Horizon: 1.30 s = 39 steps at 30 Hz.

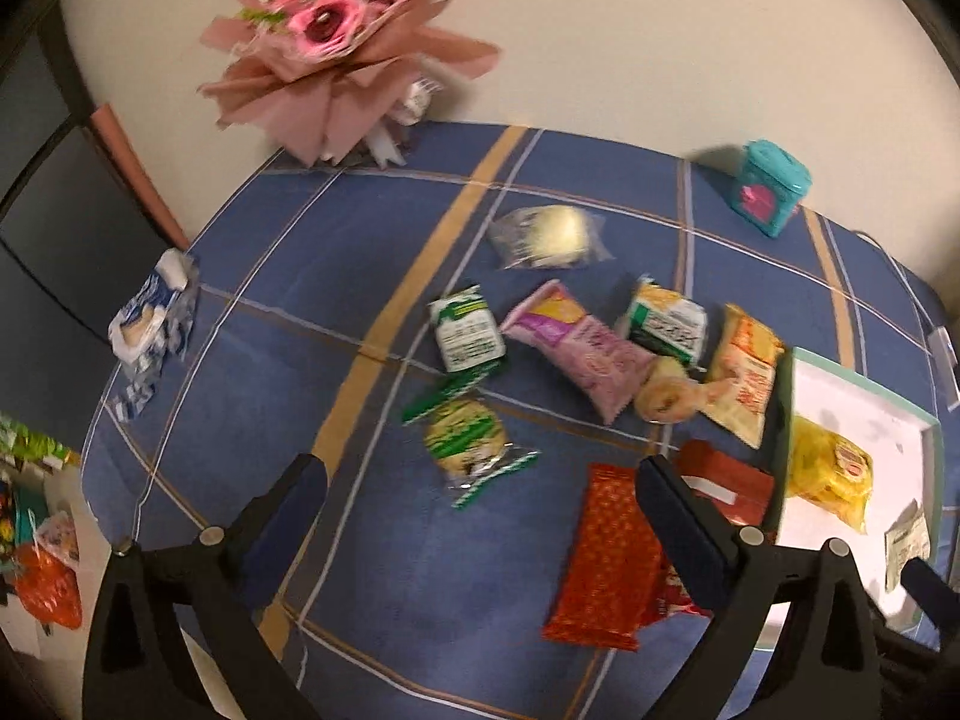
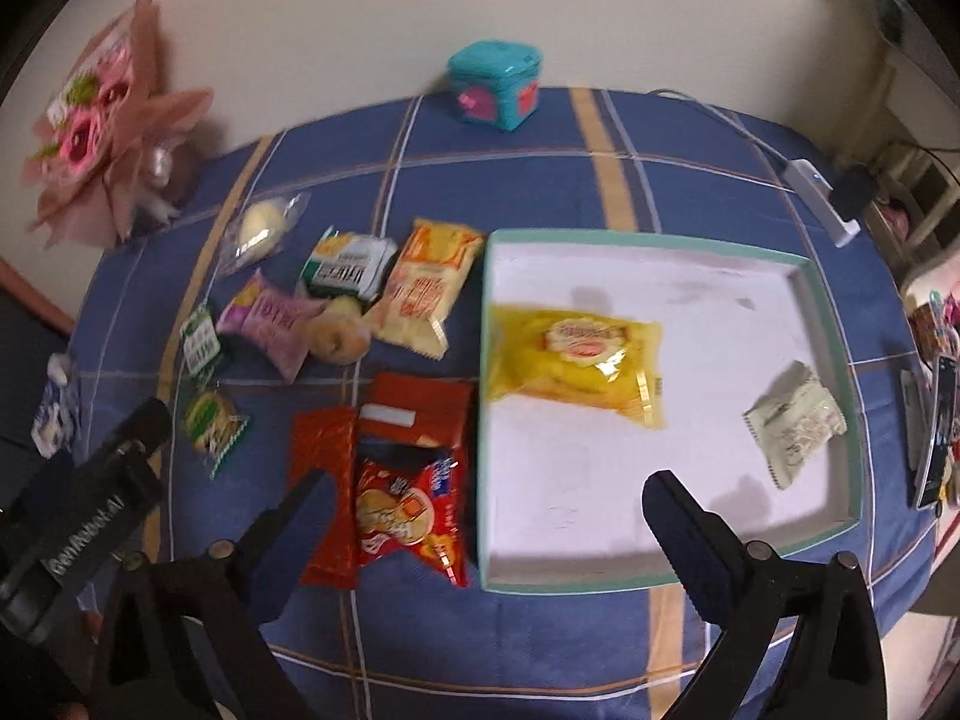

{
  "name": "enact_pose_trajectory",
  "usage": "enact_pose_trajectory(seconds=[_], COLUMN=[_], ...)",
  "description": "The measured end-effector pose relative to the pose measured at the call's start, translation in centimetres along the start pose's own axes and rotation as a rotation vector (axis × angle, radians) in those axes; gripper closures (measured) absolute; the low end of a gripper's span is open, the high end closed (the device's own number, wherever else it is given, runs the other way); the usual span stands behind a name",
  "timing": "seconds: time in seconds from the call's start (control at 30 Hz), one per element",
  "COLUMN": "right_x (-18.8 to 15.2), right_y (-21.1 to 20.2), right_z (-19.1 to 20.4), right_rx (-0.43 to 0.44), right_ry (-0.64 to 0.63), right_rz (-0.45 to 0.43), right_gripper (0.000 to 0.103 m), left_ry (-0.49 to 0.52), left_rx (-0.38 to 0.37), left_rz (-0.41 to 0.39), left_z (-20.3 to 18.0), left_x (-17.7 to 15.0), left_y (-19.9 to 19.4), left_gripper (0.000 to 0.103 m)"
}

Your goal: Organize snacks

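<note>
A white box with a teal rim (image 2: 834,324) sits on the blue checked tablecloth. In it lie a yellow snack bag (image 2: 576,360) and a pale green packet (image 2: 795,423). Left of the box lie several loose snacks: red packets (image 2: 414,480), an orange packet (image 2: 423,288), a pink packet (image 2: 270,315), green-white packets (image 2: 348,264) and a round cookie pack (image 2: 213,417). My right gripper (image 2: 483,489) is open and empty above the box's near left corner. My left gripper (image 1: 480,474) is open and empty, above the cookie pack (image 1: 465,438) and the red packet (image 1: 606,552).
A pink flower bouquet (image 1: 324,42) stands at the back left. A teal tin (image 2: 495,84) stands at the back edge. A blue-white wrapper (image 1: 153,324) lies at the left edge. A white power strip (image 2: 822,192) and phones (image 2: 936,426) lie at the right.
</note>
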State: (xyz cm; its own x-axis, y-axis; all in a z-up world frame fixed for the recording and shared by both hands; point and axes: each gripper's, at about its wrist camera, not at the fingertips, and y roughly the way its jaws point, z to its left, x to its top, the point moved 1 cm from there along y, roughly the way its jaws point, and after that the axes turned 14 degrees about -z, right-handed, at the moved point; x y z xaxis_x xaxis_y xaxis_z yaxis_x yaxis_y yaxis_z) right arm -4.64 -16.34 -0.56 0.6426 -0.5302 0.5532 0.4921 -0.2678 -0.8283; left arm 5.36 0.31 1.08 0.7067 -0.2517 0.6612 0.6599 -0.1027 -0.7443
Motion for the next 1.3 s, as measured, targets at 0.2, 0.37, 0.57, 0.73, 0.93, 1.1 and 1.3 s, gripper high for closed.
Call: enact_pose_trajectory(seconds=[0.2,0.37,0.57,0.73,0.93,1.1,1.3], right_x=[-1.1,-2.0,-3.1,-3.8,-3.7,-3.3,-2.6], right_y=[2.1,3.6,5.5,6.3,6.1,6.3,6.7], right_z=[1.6,2.1,2.4,1.9,0.6,-0.8,-2.7], right_rx=[-0.021,-0.028,-0.015,-0.025,-0.043,-0.043,-0.062], right_ry=[-0.044,-0.056,-0.105,-0.128,-0.131,-0.126,-0.127], right_rz=[0.059,0.106,0.176,0.202,0.197,0.208,0.21], right_gripper=[0.0,0.0,0.0,0.0,0.0,0.0,0.0], left_ry=[-0.006,0.04,0.065,0.074,0.068,0.051,0.025], left_rx=[0.009,-0.013,-0.076,-0.123,-0.196,-0.219,-0.21], left_rz=[0.033,0.064,0.184,0.254,0.288,0.321,0.353], left_z=[1.2,0.2,-1.8,-3.2,-5.1,-6.1,-6.6], left_x=[-0.7,-1.6,-3.7,-4.7,-5.0,-5.6,-6.9], left_y=[1.6,3.2,6.3,7.9,8.4,9.2,10.5], left_gripper=[0.0,0.0,0.0,0.0,0.0,0.0,0.0])
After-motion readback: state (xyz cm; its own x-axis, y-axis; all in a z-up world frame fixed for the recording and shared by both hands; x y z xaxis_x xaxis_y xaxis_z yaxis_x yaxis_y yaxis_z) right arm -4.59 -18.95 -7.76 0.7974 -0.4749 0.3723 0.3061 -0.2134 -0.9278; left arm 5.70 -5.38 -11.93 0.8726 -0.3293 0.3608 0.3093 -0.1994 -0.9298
